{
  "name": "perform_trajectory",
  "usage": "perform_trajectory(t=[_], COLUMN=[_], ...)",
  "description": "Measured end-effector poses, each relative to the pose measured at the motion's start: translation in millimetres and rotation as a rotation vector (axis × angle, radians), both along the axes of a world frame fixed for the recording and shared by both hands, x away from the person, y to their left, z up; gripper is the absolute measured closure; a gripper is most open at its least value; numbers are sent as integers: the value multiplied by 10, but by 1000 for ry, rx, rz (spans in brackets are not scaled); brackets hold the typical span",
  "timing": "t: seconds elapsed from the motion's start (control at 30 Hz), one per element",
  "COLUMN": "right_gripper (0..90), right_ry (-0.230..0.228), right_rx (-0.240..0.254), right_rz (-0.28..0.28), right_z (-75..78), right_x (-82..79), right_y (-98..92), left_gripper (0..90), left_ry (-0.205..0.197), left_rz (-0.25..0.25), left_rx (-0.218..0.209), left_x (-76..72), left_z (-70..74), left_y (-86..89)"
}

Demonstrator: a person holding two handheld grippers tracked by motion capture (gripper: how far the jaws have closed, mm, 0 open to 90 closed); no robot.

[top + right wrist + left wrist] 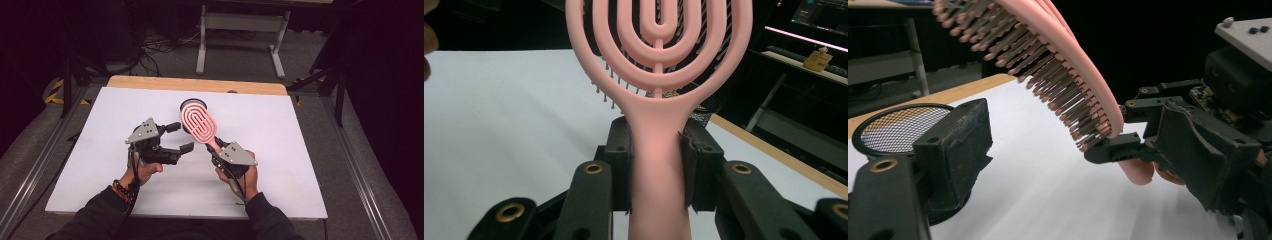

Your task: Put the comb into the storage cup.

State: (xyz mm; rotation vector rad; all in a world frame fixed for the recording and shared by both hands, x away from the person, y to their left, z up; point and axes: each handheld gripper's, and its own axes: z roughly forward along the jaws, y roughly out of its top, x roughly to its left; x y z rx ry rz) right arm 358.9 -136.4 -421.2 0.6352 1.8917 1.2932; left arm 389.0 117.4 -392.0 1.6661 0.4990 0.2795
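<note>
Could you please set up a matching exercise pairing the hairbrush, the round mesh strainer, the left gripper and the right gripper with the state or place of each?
Things:
1. pink hairbrush
2. mesh strainer
3. left gripper
4. right gripper

States or places:
A. jaws open, nothing between them
B. resting on the white table, behind the brush
C. clamped on a pink handle
D. lifted off the table, bristles facing down

Pairs: 1-D, 2-B, 3-A, 4-C
</note>
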Motion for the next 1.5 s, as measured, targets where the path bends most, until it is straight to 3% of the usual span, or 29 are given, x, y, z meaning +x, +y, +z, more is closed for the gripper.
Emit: perform_trajectory(t=[0.27,0.47,0.6,0.8,0.83,0.93,1.5], right_gripper=[691,692,694,695,697,697,686], right_ry=[-16,-28,-18,-39,-49,-73,-114], right_rx=[-27,-48,-33,-32,-45,-73,-107], right_rz=[12,13,8,-31,-37,-45,-104], right_z=[-46,-107,-138,-178,-181,-196,-216], right_x=[-32,-47,-30,-44,-48,-67,-62], right_y=[87,193,231,296,304,332,334], left_gripper=[169,194,224,358,367,373,543], left_ry=[2,9,6,5,7,15,2], left_rz=[-16,-16,-2,36,54,52,27], left_rx=[-18,-43,-63,-112,-145,-164,-158], left_x=[10,8,-7,-19,-21,-7,1], left_z=[11,13,16,-7,5,41,37], left_y=[-114,-95,-78,-53,-30,1,-46])
